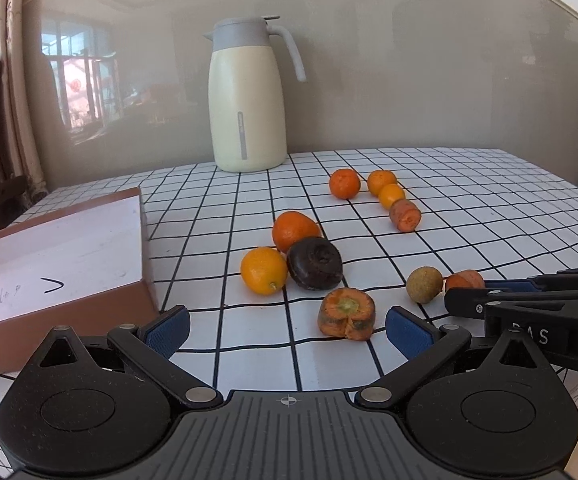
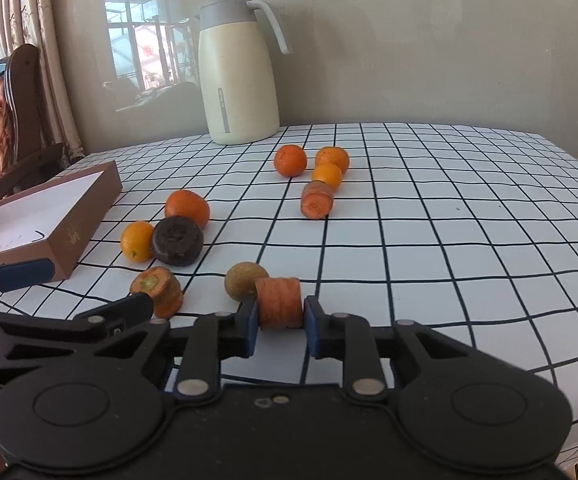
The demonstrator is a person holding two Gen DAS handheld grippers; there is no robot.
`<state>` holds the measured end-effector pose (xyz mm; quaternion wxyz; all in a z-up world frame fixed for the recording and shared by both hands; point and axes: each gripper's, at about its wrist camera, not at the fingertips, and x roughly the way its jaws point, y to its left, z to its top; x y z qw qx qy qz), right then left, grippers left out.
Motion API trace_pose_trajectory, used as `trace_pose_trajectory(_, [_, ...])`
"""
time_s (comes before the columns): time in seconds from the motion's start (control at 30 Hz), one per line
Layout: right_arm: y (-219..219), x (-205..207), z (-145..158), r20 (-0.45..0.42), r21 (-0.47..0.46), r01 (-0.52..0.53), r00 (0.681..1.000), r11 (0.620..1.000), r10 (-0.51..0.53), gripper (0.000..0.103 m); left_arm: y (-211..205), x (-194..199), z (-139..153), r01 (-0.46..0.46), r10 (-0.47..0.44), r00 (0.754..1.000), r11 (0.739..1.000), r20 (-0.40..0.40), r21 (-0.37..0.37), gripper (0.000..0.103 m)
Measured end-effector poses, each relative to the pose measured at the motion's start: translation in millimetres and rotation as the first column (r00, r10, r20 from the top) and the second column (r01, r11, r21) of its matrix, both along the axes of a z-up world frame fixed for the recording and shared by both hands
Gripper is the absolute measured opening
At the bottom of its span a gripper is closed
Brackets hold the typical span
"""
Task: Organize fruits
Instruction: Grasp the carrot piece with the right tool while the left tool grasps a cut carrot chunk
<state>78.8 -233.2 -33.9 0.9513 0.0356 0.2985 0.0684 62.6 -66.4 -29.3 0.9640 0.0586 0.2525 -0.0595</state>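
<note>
Two grippers are working: your right gripper (image 2: 280, 322) is clamping a carrot chunk (image 2: 279, 300), while your left gripper (image 1: 287, 330) is hovering spread apart before a carrot stub (image 1: 347, 314).

On the checked tablecloth (image 1: 469, 208), the left gripper (image 1: 287, 330) stands wide open, its blue pads either side of a carrot stump (image 1: 347, 313). Just beyond lie a dark round fruit (image 1: 315, 263) and two oranges (image 1: 264, 270). The right gripper (image 1: 463, 294) reaches in from the right onto a carrot piece (image 1: 464, 280). A brown box (image 1: 61, 264) sits left.
</note>
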Motion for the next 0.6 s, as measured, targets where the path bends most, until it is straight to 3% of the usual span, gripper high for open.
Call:
trace_pose_trajectory(0.3, [-21.3, -1.2, 0.5, -0.006, 0.011, 0.057, 0.998, 0.998, -0.057, 0.017, -18.1, 14.3, -9.9, 0.036, -0.037, 0.999, 0.999, -0.014, -0.036, 0.103])
trace_pose_trajectory(0.43, [-20.9, -1.7, -0.4, -0.006, 0.003, 0.056, 0.998, 0.998, -0.056, 0.017, -23.6, 14.0, -14.3, 0.051, -0.052, 0.999, 0.998, -0.017, -0.030, 0.087])
trace_pose_trajectory(0.6, [-21.6, -1.5, -0.5, -0.004, 0.007, 0.061, 0.998, 0.998, -0.061, 0.017, -30.0, 6.6, -16.3, 0.036, -0.036, 0.999, 0.999, 0.008, 0.013, 0.081])
